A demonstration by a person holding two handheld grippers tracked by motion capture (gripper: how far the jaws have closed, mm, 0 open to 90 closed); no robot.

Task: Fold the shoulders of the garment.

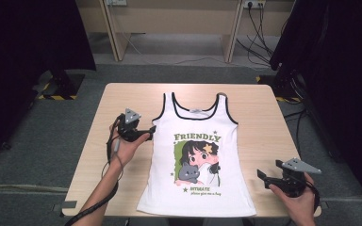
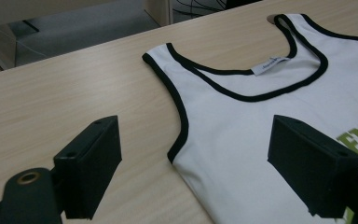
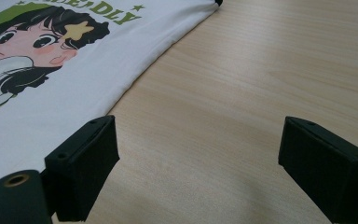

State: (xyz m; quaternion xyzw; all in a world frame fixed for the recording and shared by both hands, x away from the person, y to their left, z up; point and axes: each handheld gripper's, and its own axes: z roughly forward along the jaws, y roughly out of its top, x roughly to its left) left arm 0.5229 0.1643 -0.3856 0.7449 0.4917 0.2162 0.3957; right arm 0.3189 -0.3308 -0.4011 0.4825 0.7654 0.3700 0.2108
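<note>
White cotton with black piping at the neck and armholes, the tank top [image 1: 195, 155] lies flat and face up in the middle of the wooden table [image 1: 99, 155], straps toward twelve o'clock and hem toward six at the near edge. Its front carries the word FRIENDLY in green above a cartoon print [image 1: 198, 162] of a dark-haired girl with a yellow star in her hair, holding a grey cat. A small label sits inside the back of the neck. The left gripper [image 1: 152, 129] is at about nine o'clock from the print, held in the person's left hand [image 1: 125, 148] just beside the top's left armhole; its jaws are spread wide, and in the left gripper view [image 2: 193, 161] one jaw hangs over bare wood while the other hangs over the white cloth, the black-edged armhole running between them. The right gripper [image 1: 261, 177] is at about four o'clock, near the lower right side of the top but apart from it, gripped by the right hand [image 1: 298, 202]. Its jaws also stand wide apart, and the right gripper view [image 3: 196, 163] shows bare table between them, with the top's side edge just past one jaw. Grey carpet surrounds the table.
</note>
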